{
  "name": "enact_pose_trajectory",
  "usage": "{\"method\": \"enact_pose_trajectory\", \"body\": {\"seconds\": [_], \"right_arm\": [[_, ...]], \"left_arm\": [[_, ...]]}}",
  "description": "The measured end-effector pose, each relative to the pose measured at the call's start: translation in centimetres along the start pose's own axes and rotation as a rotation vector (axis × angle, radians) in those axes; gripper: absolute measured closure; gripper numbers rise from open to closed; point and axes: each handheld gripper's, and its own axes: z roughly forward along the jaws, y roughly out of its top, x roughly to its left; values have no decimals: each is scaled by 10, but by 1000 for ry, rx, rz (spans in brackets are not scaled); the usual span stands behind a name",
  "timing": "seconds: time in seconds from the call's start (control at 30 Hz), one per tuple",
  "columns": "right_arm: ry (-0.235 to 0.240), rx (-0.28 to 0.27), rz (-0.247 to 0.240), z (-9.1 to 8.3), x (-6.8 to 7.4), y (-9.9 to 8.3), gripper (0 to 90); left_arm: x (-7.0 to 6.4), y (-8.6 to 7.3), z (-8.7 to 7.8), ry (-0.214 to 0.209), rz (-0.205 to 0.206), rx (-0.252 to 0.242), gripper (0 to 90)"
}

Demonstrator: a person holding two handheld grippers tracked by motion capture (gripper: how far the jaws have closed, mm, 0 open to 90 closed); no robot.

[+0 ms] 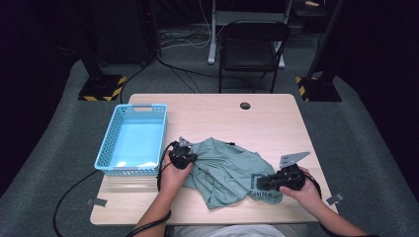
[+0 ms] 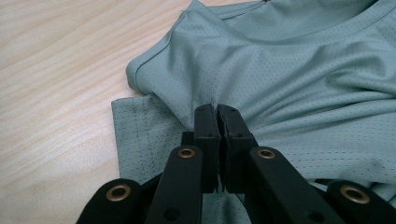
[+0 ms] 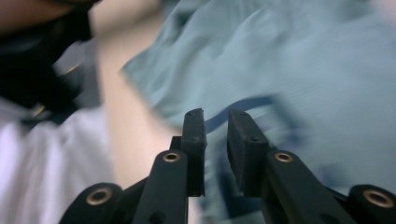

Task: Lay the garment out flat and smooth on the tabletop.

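Note:
A grey-green T-shirt (image 1: 222,168) lies crumpled on the wooden table (image 1: 257,118), with dark printed lettering near its lower right edge. My left gripper (image 1: 190,160) is at the shirt's left edge. In the left gripper view its jaws (image 2: 217,116) are shut on a fold of the shirt (image 2: 303,70), close to a sleeve hem. My right gripper (image 1: 258,184) is at the shirt's lower right, over the print. In the blurred right gripper view its jaws (image 3: 215,121) stand a narrow gap apart in front of the shirt (image 3: 289,60), with the fabric showing through the gap.
A light blue plastic basket (image 1: 106,143) stands on the table's left side, just left of my left gripper. A round cable hole (image 1: 245,105) is near the table's far edge. A black chair (image 1: 252,44) stands beyond the table. Bare wood lies beyond the shirt.

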Motion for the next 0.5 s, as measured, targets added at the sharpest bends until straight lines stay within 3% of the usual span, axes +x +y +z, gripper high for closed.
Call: {"method": "enact_pose_trajectory", "body": {"seconds": [0.1, 0.2, 0.33, 0.5], "right_arm": [[-97, -60, 34, -11, -12, 0, 758], [-195, -63, 47, -14, -22, -4, 735], [-271, -50, 52, -12, -31, -10, 660], [-315, -59, 66, -12, -37, -9, 571]], "left_arm": [[-2, 0, 0, 8, 6, -5, 869], [-3, -1, -1, 13, 9, -8, 868], [-4, -2, -1, 14, 9, -15, 865], [-6, -2, -1, 17, 10, -23, 860]]}}
